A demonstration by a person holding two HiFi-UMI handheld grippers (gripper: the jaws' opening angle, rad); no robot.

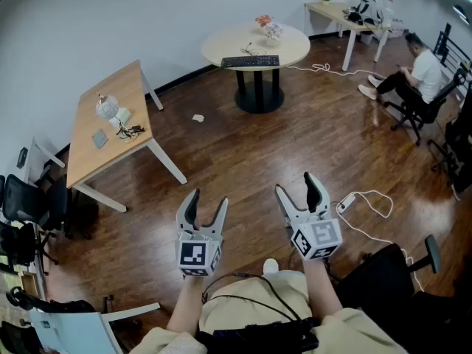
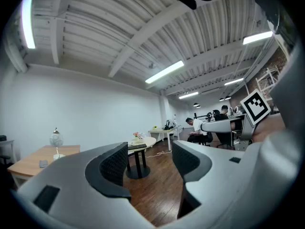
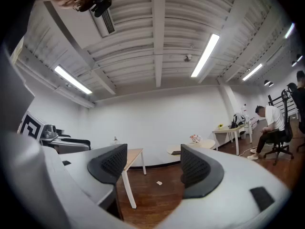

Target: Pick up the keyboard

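Backdrop: round cream tabletop, seen well ahead.
Black flat keyboard: laid crosswise there, midway between claws.
Left claw, right claw: held released, empty.

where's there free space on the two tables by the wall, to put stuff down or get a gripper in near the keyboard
Round beige table: bare to the left and right of the black keyboard, which lies at its near edge; a pink-and-white bunch sits at the far edge. Rectangular wooden table: both ends bare, the middle cluttered with small items.
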